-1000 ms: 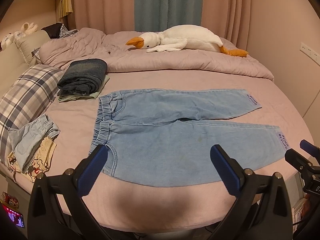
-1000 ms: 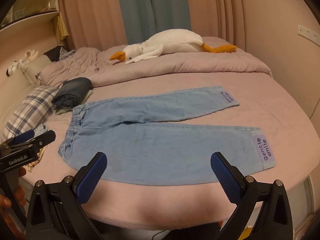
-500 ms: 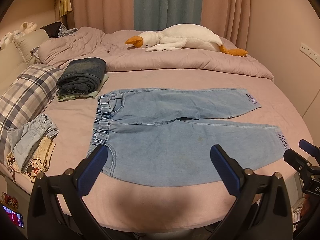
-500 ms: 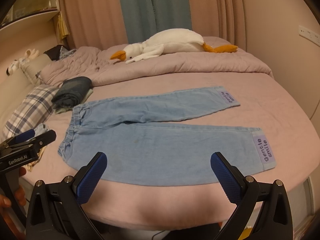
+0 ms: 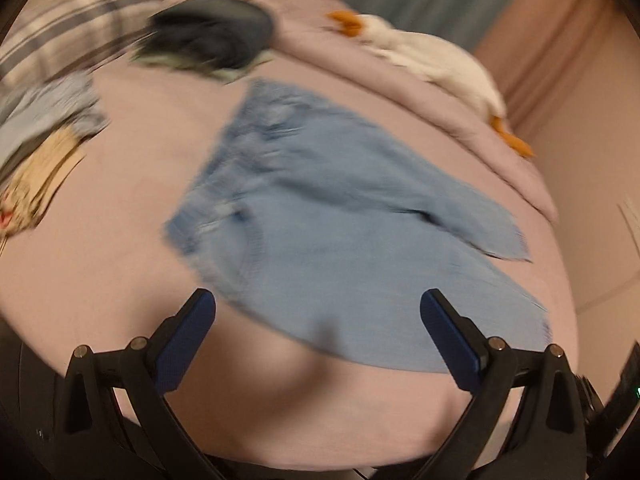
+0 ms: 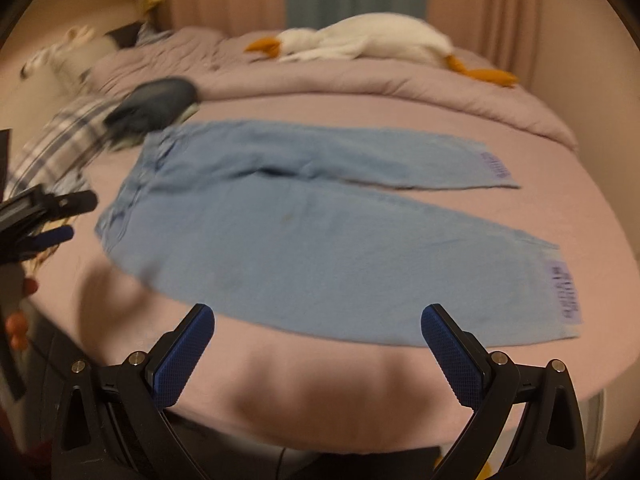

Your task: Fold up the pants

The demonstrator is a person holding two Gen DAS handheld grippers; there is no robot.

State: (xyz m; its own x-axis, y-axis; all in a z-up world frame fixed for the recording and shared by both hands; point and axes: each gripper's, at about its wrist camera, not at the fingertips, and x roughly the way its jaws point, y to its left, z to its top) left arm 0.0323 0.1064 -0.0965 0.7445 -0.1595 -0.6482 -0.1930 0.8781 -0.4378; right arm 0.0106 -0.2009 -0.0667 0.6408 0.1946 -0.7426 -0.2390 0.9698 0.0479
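Observation:
Light blue denim pants (image 6: 312, 240) lie flat on the pink bed, waistband to the left and both legs stretched right, each cuff with a purple label (image 6: 564, 292). In the blurred, tilted left wrist view the pants (image 5: 340, 232) sit ahead of my left gripper (image 5: 320, 340), which is open and holds nothing near the waistband corner. My right gripper (image 6: 318, 356) is open above the bed's front edge, just short of the near leg's hem. The left gripper's tips (image 6: 60, 216) show at the left edge of the right wrist view.
A folded dark jeans stack (image 6: 156, 104) rests beyond the waistband, next to a plaid pillow (image 6: 64, 136). More folded clothes (image 5: 44, 128) lie at the left. A white goose plush (image 6: 360, 40) lies on the rumpled duvet at the back. Curtains and a wall close the far side.
Both grippers have moved forward and down toward the pants. The left one has swung left and tilted, blurring its view. Both stay open.

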